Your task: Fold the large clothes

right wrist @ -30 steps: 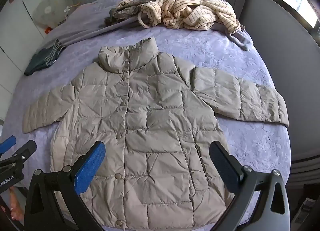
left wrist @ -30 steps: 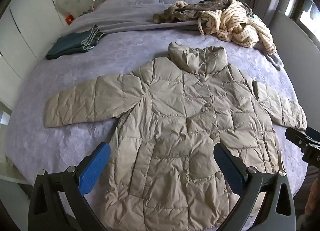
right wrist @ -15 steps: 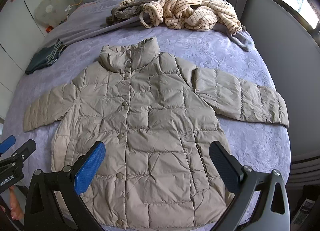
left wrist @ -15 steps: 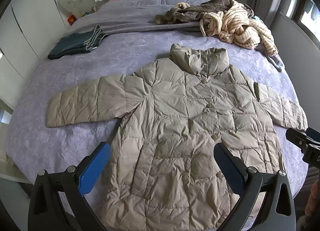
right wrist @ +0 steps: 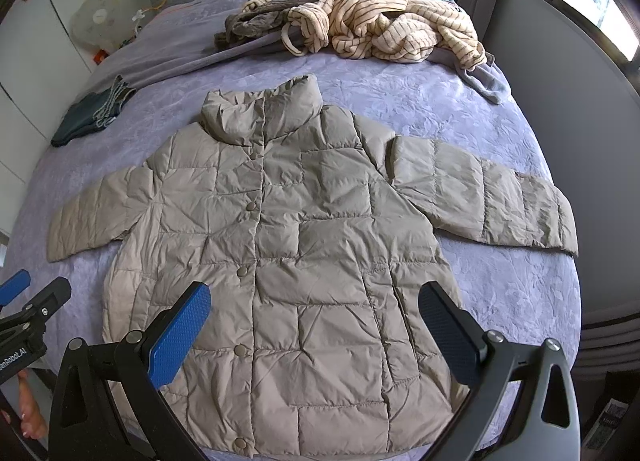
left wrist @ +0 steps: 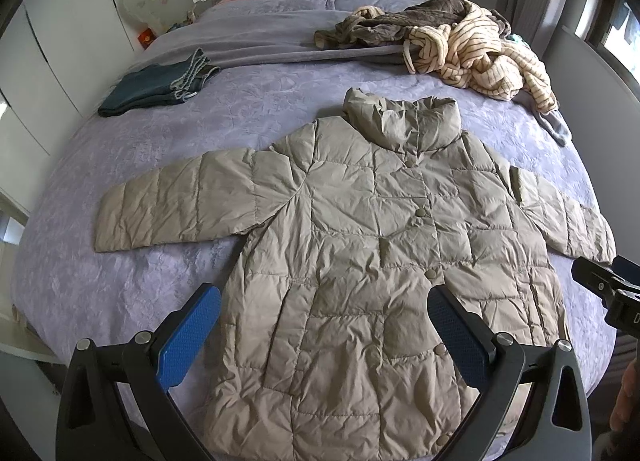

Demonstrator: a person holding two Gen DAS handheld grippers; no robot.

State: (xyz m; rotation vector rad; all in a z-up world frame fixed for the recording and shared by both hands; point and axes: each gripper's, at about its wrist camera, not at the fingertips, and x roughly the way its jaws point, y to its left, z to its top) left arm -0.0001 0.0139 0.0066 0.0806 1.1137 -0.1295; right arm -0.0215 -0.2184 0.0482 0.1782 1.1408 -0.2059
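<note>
On bed [left wrist: 120, 261] — jacket [left wrist: 360, 261] unmoved, cameras nearer.

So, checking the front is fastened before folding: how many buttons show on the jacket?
5 buttons in a line down the jacket front: one below the collar, upper chest, mid-front, lower front, hem. Another may hide under the collar.

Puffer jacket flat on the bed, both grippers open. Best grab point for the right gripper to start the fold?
Take the cuff end of the sleeve on the right gripper's side, coming in from the outer bed edge. The puffer jacket lies flat, front up, sleeves spread, so the cuff is a free edge on the bedspread; pinching there probably lets the sleeve swing across the chest. The left gripper could mirror this.
</note>
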